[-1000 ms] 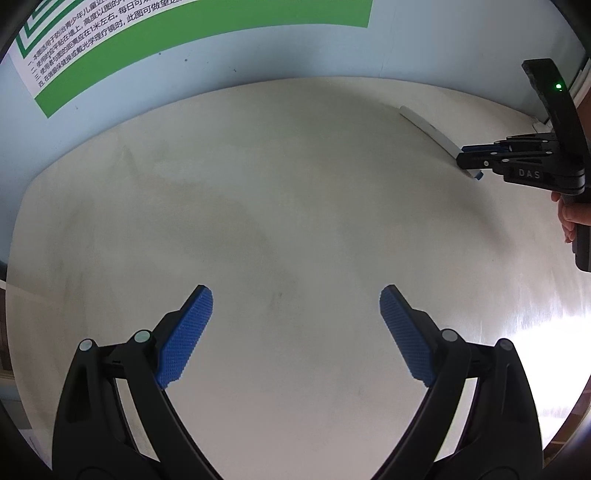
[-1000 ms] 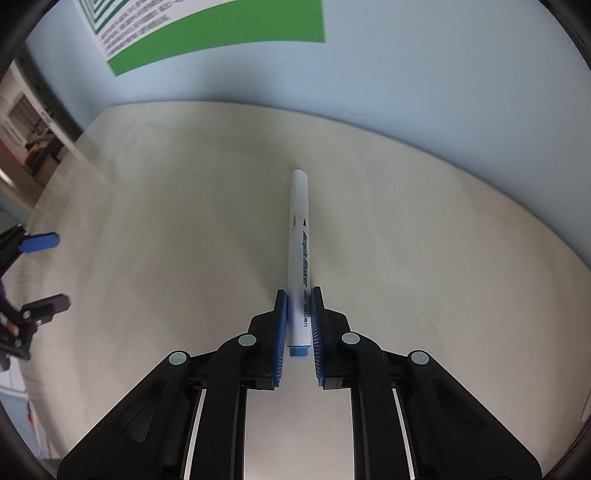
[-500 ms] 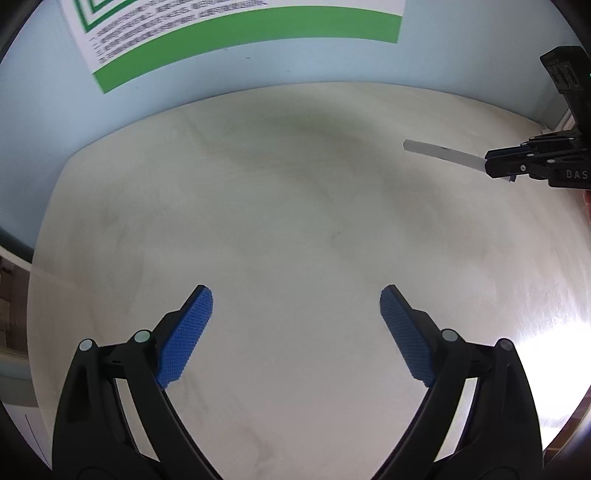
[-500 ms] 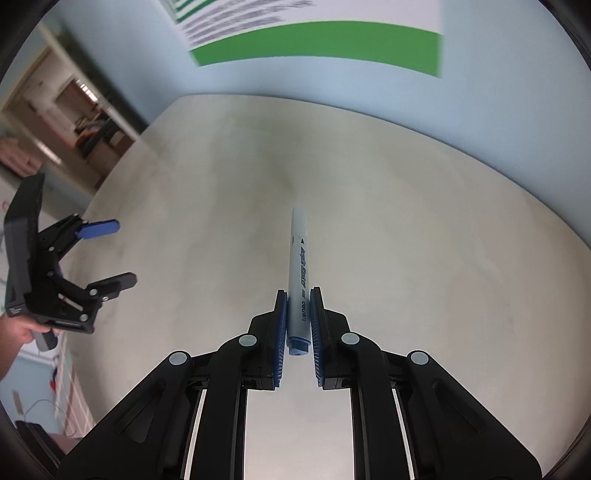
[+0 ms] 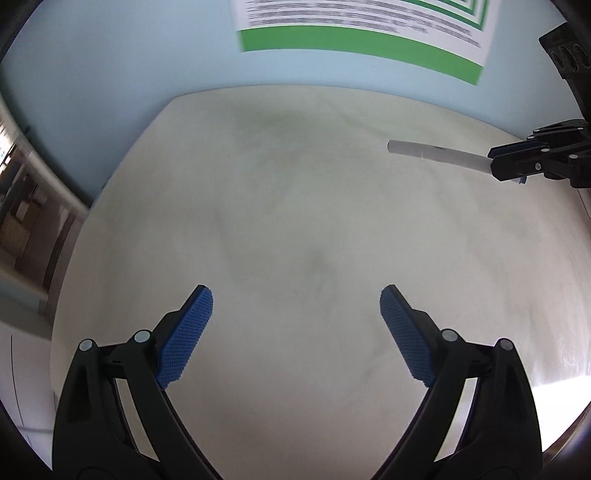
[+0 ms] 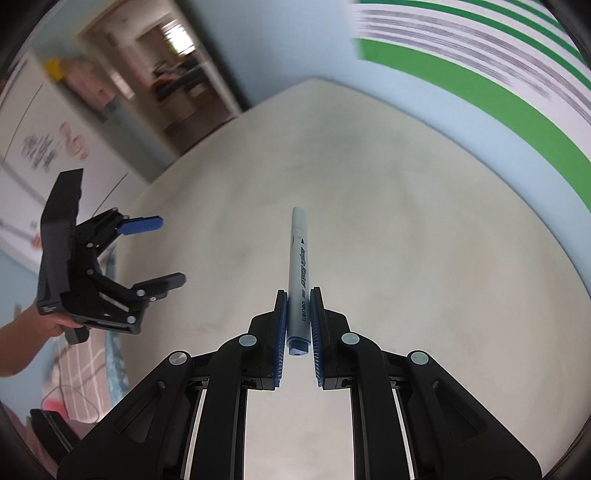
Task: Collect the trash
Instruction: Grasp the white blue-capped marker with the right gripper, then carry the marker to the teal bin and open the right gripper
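A white marker pen (image 6: 298,273) with a blue end cap is clamped between the blue pads of my right gripper (image 6: 297,299). It is held above the pale table (image 6: 406,240) and points forward. In the left wrist view the pen (image 5: 436,154) sticks out leftward from the right gripper (image 5: 496,168) at the far right. My left gripper (image 5: 295,314) is open and empty above the table (image 5: 295,221). It also shows in the right wrist view (image 6: 155,253) at the left, held by a hand.
A light blue wall with a green and white poster (image 5: 362,33) runs behind the table. The table's left edge (image 5: 110,177) drops off toward a room with shelving (image 6: 184,85). A striped cloth (image 6: 81,369) lies below the table at left.
My right gripper has lifted the pen off the table and swung it to the left. Both views have turned left, and the left gripper stays open.
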### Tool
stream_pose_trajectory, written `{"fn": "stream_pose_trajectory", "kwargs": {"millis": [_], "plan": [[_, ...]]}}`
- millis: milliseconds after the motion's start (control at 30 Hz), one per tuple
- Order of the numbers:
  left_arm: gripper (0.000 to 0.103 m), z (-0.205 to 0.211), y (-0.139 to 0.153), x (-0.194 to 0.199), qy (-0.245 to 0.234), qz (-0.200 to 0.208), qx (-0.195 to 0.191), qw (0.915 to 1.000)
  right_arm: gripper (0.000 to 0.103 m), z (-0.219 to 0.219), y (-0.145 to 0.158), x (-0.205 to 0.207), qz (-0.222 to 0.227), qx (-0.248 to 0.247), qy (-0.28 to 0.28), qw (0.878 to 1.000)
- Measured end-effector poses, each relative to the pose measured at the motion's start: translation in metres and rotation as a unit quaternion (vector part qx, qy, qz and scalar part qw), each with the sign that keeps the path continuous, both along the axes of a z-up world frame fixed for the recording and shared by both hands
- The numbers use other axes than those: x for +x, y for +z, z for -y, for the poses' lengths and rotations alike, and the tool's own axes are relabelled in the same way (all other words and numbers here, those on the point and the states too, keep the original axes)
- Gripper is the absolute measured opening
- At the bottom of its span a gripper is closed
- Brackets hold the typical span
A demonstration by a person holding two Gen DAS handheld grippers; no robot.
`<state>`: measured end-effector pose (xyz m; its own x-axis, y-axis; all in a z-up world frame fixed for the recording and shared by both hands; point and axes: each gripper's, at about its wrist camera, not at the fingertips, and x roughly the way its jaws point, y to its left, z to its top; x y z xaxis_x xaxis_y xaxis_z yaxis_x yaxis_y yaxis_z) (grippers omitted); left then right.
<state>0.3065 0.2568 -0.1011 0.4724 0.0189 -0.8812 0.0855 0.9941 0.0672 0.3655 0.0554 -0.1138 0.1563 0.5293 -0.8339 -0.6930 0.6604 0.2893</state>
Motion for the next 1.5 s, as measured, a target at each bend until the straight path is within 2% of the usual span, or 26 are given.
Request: {"fn": "stream_pose_trajectory", "kwargs": {"millis": [200,333,467,567,667,767,867,933,1033,1200,1333,1500], "plan": [[0.09,-0.08,0.0,-0.071,0.086,-0.002,0.007,0.9963,0.014,-0.103,0.007,-0.033,-0.001,-0.002,0.099,0.995],[0.09,-0.134,-0.001,-0.125,0.15,-0.005,0.008,0.9886,0.014,-0.181,0.008,-0.068,-0.008,-0.005,0.178,0.984],[0.09,-0.19,-0.004,-0.189,0.224,-0.01,0.0,0.9744,0.013,-0.251,0.009,-0.101,-0.01,-0.006,0.238,0.971],[0.09,-0.217,-0.007,-0.229,0.266,-0.01,-0.004,0.9639,0.013,-0.29,0.014,-0.137,-0.011,-0.007,0.287,0.958],[0.09,-0.244,-0.012,-0.267,0.308,-0.014,-0.012,0.9512,0.013,-0.349,0.017,-0.171,-0.011,-0.009,0.338,0.941],[0.09,-0.269,-0.027,-0.295,0.347,-0.026,-0.018,0.9375,0.013,-0.386,0.014,-0.209,-0.017,-0.01,0.374,0.927],[0.09,-0.287,-0.043,-0.342,0.379,-0.041,-0.027,0.9242,0.013,-0.415,0.0,-0.246,-0.03,-0.016,0.41,0.911],[0.09,-0.3,-0.054,-0.37,0.392,-0.05,-0.036,0.9179,0.013,-0.438,-0.018,-0.271,-0.035,-0.028,0.432,0.901],[0.09,-0.316,-0.079,-0.406,0.412,-0.071,-0.044,0.9074,0.013,-0.476,-0.051,-0.309,-0.046,-0.048,0.448,0.891],[0.09,-0.341,-0.122,-0.435,0.428,-0.094,-0.063,0.8968,0.013,-0.52,-0.117,-0.356,-0.061,-0.087,0.455,0.884],[0.09,-0.357,-0.157,-0.458,0.435,-0.088,-0.079,0.8927,0.013,-0.539,-0.179,-0.384,-0.07,-0.12,0.459,0.878],[0.09,-0.373,-0.222,-0.464,0.43,-0.084,-0.1,0.8931,0.014,-0.556,-0.26,-0.4,-0.089,-0.152,0.449,0.876]]}}
